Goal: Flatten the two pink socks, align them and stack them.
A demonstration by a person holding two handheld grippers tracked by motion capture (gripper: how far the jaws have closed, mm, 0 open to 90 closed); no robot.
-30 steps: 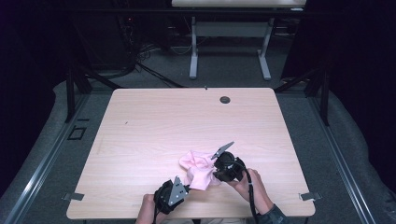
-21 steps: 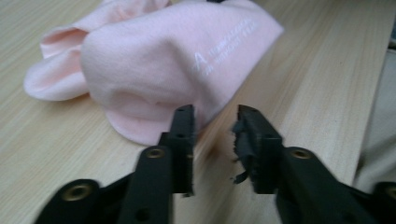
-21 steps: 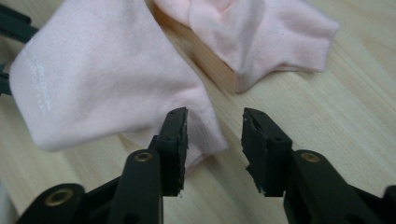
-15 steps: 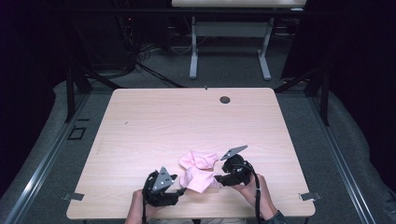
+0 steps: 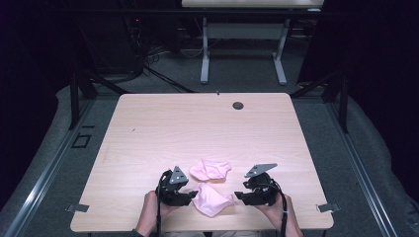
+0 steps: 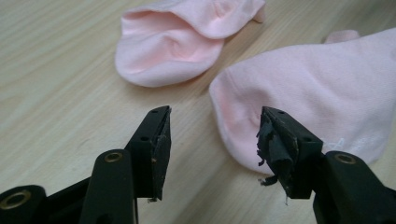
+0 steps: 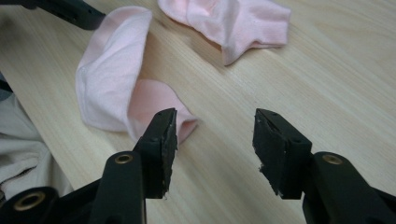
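Observation:
Two pink socks lie near the table's front edge. The near sock [image 5: 212, 200] is spread flat between my grippers, and the far sock [image 5: 210, 169] sits crumpled just behind it. My left gripper [image 5: 190, 195] is open at the near sock's left end. Its jaws have just opened and then eased in slightly. The near sock's [image 6: 317, 93] rounded end lies just ahead of the left gripper [image 6: 212, 135], untouched by the pads. My right gripper [image 5: 238, 196] is open with its jaws still widening. The right gripper [image 7: 215, 140] has bare wood between its jaws, and the near sock [image 7: 112, 79] lies by its left jaw.
The light wooden table [image 5: 163, 133] has a dark round grommet [image 5: 238, 105] near its back edge. A white-legged table frame [image 5: 205, 54] stands on the floor beyond. The far sock [image 7: 233, 18] lies ahead of the right gripper, and the person's pale clothing [image 7: 18, 149] is at the table's edge.
Both grippers were shut close together on the pink bundle; now both are open and have drawn apart sideways. One sock lies flat between them, apart from the crumpled one.

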